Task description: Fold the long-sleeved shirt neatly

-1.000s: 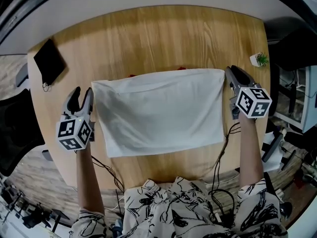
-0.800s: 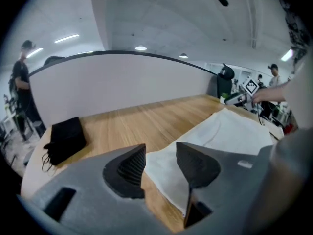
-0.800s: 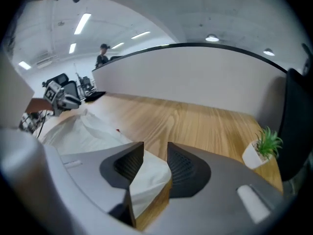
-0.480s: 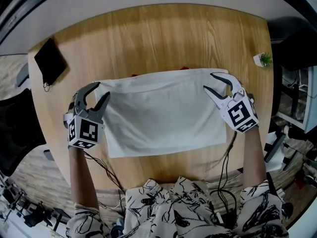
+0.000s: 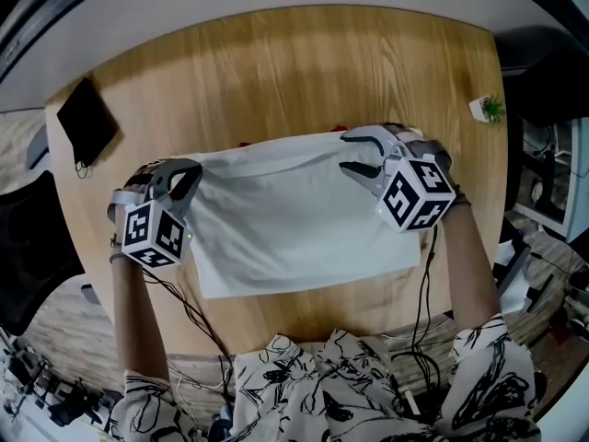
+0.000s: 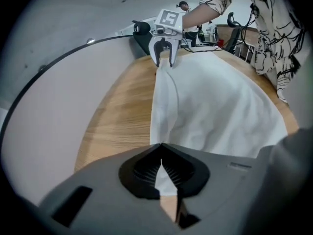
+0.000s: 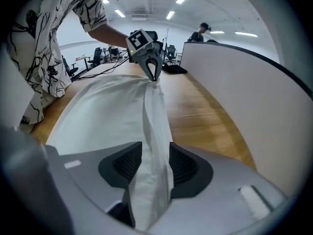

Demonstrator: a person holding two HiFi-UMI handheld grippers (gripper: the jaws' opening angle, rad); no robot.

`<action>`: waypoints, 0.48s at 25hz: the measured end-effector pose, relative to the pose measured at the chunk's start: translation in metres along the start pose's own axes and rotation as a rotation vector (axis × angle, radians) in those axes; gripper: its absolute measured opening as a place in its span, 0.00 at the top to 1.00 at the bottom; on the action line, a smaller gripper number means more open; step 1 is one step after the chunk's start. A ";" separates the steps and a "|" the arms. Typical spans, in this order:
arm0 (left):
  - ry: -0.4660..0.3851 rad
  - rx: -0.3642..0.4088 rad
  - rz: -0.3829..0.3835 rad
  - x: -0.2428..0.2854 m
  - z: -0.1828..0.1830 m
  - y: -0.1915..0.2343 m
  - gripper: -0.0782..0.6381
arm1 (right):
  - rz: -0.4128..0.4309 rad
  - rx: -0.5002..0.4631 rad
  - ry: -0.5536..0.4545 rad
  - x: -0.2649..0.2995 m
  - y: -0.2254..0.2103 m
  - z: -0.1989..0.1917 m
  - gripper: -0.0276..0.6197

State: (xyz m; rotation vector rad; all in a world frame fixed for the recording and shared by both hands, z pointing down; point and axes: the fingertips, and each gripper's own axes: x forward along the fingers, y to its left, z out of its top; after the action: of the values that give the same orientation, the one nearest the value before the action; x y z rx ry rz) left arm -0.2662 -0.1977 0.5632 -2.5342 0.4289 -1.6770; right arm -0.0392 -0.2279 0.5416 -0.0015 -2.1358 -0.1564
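A white shirt (image 5: 294,215), folded to a rectangle, lies on the round wooden table (image 5: 304,72). My left gripper (image 5: 184,175) is at the shirt's far left corner, shut on its edge; in the left gripper view a white fold is pinched between the closed tips (image 6: 160,148). My right gripper (image 5: 345,152) stands over the far right corner. Its jaws have just been opening, and a raised fold of shirt (image 7: 154,126) runs loosely between them (image 7: 155,151). That ridge of cloth stretches from one gripper to the other (image 7: 152,72).
A black pouch (image 5: 85,118) lies at the table's far left edge. A small potted plant (image 5: 485,109) stands at the far right edge. Something red (image 5: 340,127) peeks from under the shirt's far edge. Cables hang near the front edge.
Both grippers have come in from beside the shirt onto its far corners and rolled over. The left jaws have shut on the cloth. The right jaws have spread around a fold.
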 end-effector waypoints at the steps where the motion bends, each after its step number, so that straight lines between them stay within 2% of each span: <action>1: -0.004 -0.009 0.008 0.000 0.000 0.002 0.88 | 0.017 -0.011 0.008 0.005 0.000 0.002 0.68; 3: -0.023 -0.050 0.024 -0.001 0.000 0.005 0.88 | 0.036 -0.018 0.017 0.011 -0.002 0.004 0.78; 5: -0.040 -0.110 0.044 -0.002 -0.002 0.010 0.88 | 0.040 0.000 0.014 0.013 -0.005 0.004 0.93; 9: -0.037 -0.265 0.072 0.001 -0.014 0.019 0.88 | 0.009 0.075 0.022 0.015 -0.017 -0.003 0.93; 12: -0.032 -0.333 0.085 0.005 -0.016 0.021 0.88 | -0.022 0.105 0.028 0.019 -0.017 -0.007 0.93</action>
State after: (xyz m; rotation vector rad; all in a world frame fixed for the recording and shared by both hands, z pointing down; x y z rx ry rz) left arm -0.2831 -0.2179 0.5700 -2.7133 0.8661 -1.6521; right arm -0.0446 -0.2472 0.5595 0.0856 -2.1140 -0.0567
